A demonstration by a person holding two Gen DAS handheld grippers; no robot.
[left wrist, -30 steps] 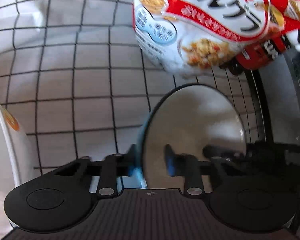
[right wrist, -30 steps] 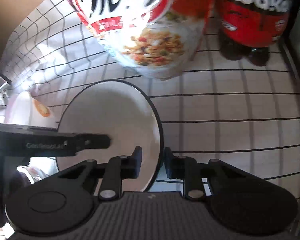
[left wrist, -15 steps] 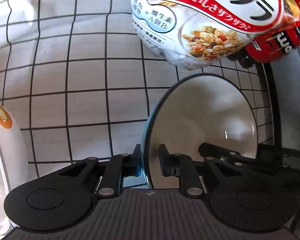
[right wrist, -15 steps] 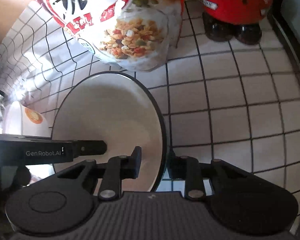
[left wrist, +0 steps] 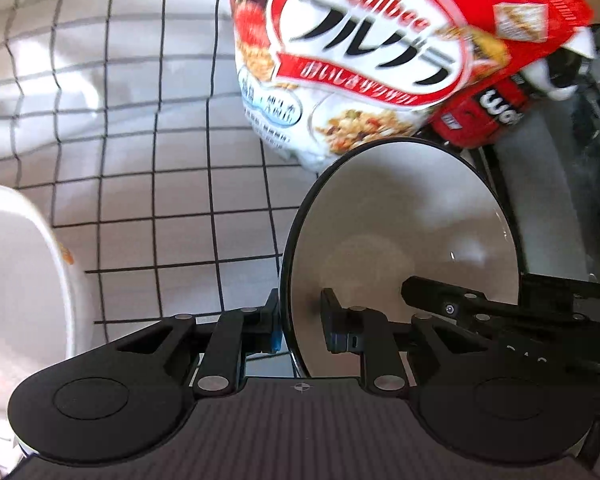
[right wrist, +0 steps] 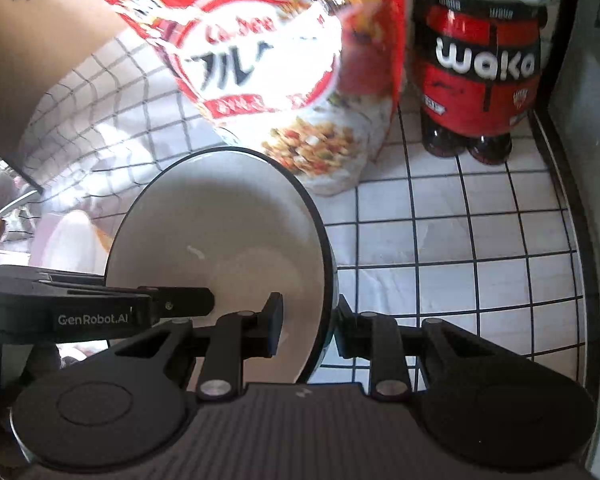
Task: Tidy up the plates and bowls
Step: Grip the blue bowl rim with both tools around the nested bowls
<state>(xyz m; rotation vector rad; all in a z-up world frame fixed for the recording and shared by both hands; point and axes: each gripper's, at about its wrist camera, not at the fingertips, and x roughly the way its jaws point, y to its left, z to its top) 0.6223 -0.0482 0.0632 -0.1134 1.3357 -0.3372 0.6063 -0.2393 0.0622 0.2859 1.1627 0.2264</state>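
A white bowl with a dark rim point(left wrist: 404, 240) is held between both grippers above a white checked cloth. My left gripper point(left wrist: 300, 326) is shut on its left rim. My right gripper point(right wrist: 308, 326) is shut on its right rim; the bowl also shows in the right wrist view point(right wrist: 220, 240). The right gripper's finger shows inside the bowl in the left wrist view point(left wrist: 460, 308). A second white bowl with an orange mark point(left wrist: 20, 280) sits at the left, also seen in the right wrist view point(right wrist: 72, 244).
A red and white cereal bag point(left wrist: 360, 68) stands just behind the held bowl, also in the right wrist view point(right wrist: 284, 80). A dark soda bottle with a red label point(right wrist: 480, 76) stands to its right. A black edge point(right wrist: 572, 220) borders the cloth on the right.
Both grippers and the held bowl have tilted and pulled back, so more of the cereal bag and bottle shows. The white bowl at left now fills more of the left view.
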